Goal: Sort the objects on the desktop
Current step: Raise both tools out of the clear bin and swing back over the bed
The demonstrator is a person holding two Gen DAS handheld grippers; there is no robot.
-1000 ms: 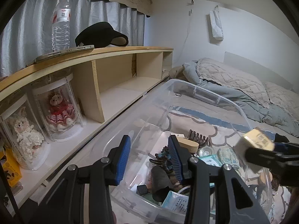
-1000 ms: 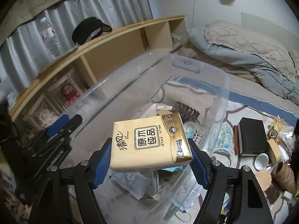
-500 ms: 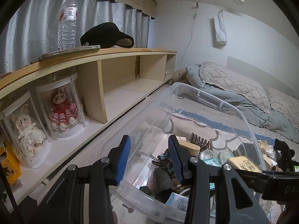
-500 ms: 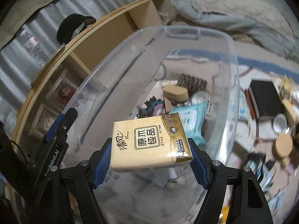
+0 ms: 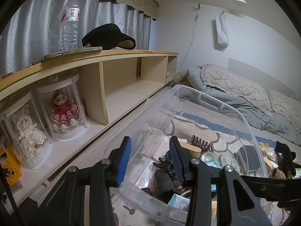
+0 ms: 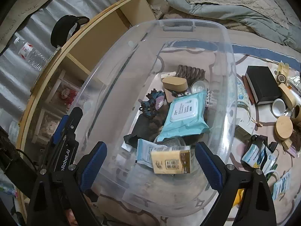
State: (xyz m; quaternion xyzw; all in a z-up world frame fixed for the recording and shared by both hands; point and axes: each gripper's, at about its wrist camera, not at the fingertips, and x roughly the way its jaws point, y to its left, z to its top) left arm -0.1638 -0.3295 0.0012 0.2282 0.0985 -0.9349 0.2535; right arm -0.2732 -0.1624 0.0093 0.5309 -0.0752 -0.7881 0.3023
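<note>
- Over the clear bin (image 6: 230,60), the right gripper (image 6: 150,162) is opening its jaws; the yellow tissue pack (image 6: 171,159) sits between them, touching neither pad, and appears to be inside the bin beside a blue wipes pack (image 6: 185,114).
- At the bin's near corner, the left gripper (image 5: 148,156) straddles the wall with jaws partly apart; whether the pads press it cannot be told.
- Risk 1: if that hold is loose, the bin could slide or tip when more items land.
- Risk 2: the tissue pack looks perched on a white sachet (image 6: 145,152), so it may slide down the pile.
- Risk 3: several items, including a black box (image 6: 262,86) and a wooden lid (image 6: 284,128), lie just outside; a low sweep could scatter them.
</note>
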